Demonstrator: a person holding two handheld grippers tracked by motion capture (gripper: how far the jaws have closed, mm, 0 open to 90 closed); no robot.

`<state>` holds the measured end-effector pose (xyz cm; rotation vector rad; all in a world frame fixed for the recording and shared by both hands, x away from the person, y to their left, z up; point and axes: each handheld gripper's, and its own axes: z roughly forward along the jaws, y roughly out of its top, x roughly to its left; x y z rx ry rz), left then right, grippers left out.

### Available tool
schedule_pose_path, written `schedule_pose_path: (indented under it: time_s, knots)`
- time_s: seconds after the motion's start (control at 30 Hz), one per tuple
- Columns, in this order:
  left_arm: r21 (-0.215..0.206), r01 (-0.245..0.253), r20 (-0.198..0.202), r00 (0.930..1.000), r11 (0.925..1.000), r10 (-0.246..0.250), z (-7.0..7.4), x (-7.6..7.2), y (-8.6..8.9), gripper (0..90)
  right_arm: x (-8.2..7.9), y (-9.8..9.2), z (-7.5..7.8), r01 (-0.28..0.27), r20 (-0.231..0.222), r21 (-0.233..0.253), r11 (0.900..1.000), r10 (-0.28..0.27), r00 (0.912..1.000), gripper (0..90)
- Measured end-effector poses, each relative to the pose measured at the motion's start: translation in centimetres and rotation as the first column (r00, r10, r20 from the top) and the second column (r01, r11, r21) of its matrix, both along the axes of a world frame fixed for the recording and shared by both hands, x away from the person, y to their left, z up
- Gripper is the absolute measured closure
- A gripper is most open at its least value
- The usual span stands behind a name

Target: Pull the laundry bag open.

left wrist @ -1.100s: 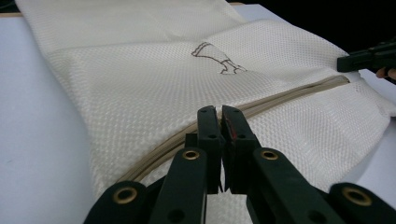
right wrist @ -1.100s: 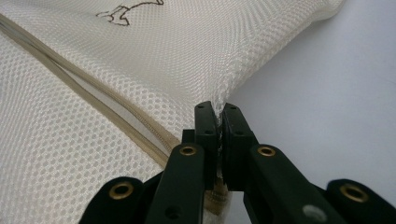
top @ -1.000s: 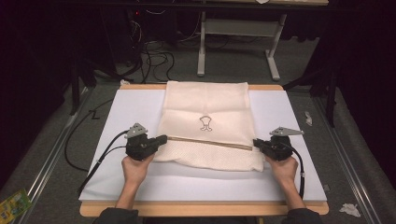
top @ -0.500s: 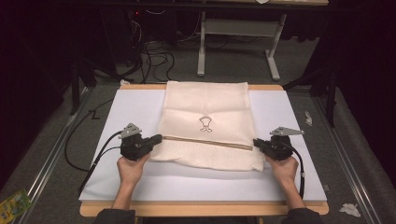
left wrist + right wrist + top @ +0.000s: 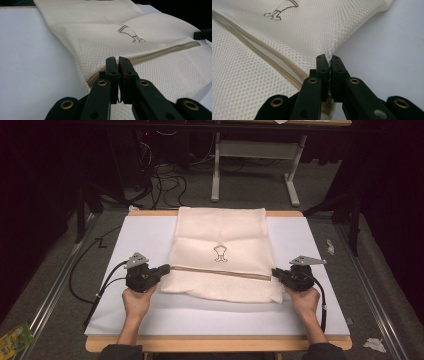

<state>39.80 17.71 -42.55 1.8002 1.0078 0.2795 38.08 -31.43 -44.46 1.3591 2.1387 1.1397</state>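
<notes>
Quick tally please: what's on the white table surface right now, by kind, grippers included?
Mesh bag, cream with a zipper: 1
Grippers: 2, the left gripper and the right gripper, each shut on a side edge of the mesh bag by the zipper ends
Total: 3

Looking along our left gripper [image 5: 118, 65], we see its two black jaws brought together, with a thin slit between them, at the near end of a tan zipper [image 5: 160, 53] on a cream mesh bag [image 5: 100, 32]. The zipper runs away to the right across the bag. A small dark outline drawing [image 5: 131, 33] sits on the mesh beyond it. The bag lies on a white tabletop [image 5: 30, 57]. The other gripper's black tip [image 5: 202, 34] pokes in at the right edge.
</notes>
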Motion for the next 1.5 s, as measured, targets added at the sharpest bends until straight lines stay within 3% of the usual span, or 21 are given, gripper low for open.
schedule_pose_path:
  time_s: [0.43, 1.07, 1.5]
  knots:
    - [0.005, -0.016, -0.007, 0.9998, 0.9999, 0.016, -0.2, 0.1, 0.7, 87.2, 0.0, 0.0, 0.3, -0.005, 0.008, -0.006, 1.0, 0.005, 1.0, 88.0]
    - [0.056, -0.017, -0.034, 0.9993, 0.9983, 0.019, -0.8, -0.1, 1.2, 87.2, 0.0, 0.0, 0.7, 0.003, 0.019, -0.01, 1.0, -0.002, 0.9998, 88.2]
    - [0.054, -0.007, -0.05, 0.9987, 0.9985, 0.01, -1.3, -0.1, 1.2, 87.0, -0.1, -0.1, 0.6, 0.003, 0.01, 0.003, 1.0, -0.003, 0.9999, 87.9]
